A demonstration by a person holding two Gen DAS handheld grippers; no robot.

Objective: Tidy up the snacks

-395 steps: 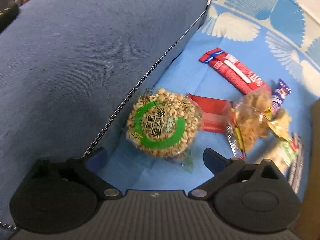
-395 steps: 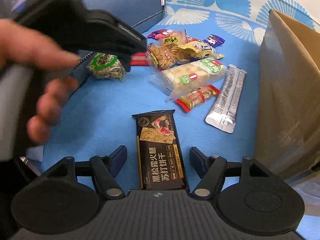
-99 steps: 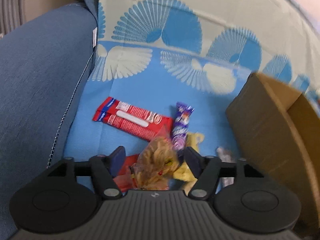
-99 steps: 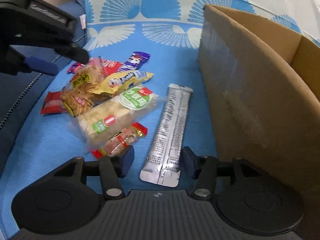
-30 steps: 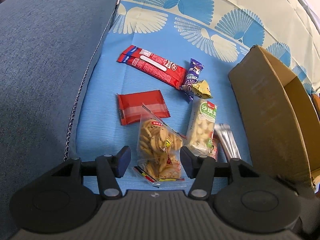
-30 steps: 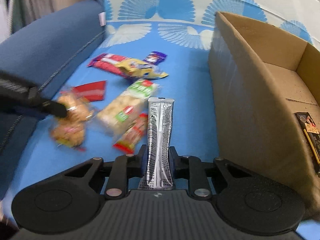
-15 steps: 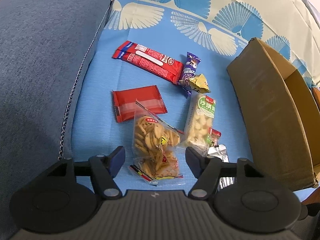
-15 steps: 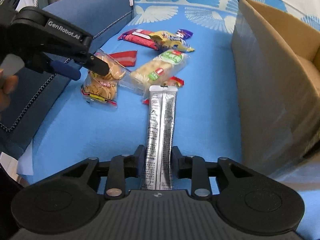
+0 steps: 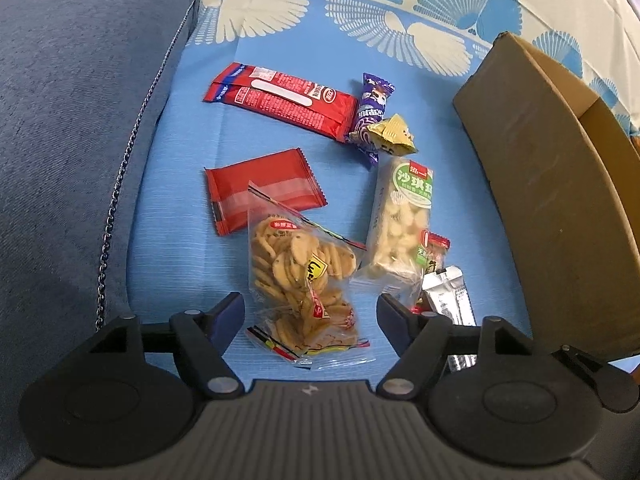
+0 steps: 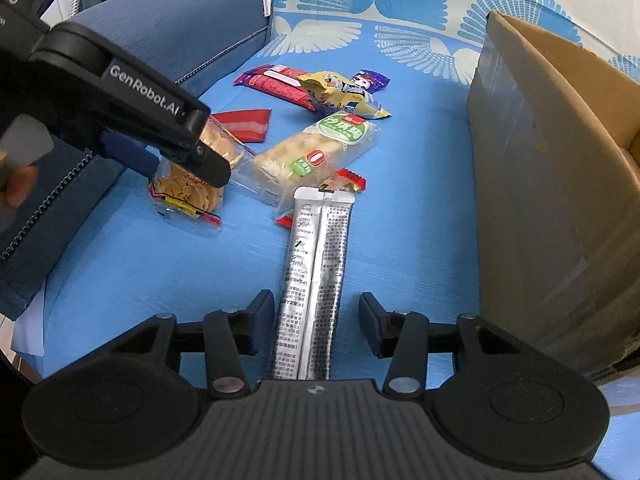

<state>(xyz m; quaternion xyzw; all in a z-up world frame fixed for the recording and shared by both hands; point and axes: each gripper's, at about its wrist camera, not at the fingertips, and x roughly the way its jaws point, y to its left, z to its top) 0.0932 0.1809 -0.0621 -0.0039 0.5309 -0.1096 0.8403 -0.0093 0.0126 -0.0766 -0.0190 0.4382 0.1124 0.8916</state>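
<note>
A plain sky-blue cloth gives way, toward the top of the frame, to cream with blue and white fan shapes. The cushion at the left is dark denim blue. The long packet is red with a white stripe, the square packet red. The cracker bag is clear with a yellow label, the stick pack silver with black print. The box is plain brown cardboard.

Left gripper: black plastic body, ribbed grey centre plate with a small white emblem, two round black side housings, silver screw heads at the linkage pivots, dark blue pads on the fingers. Right gripper: identical build. In the right wrist view, the left unit's arm carries white lettering "GenRobot.AI".
</note>
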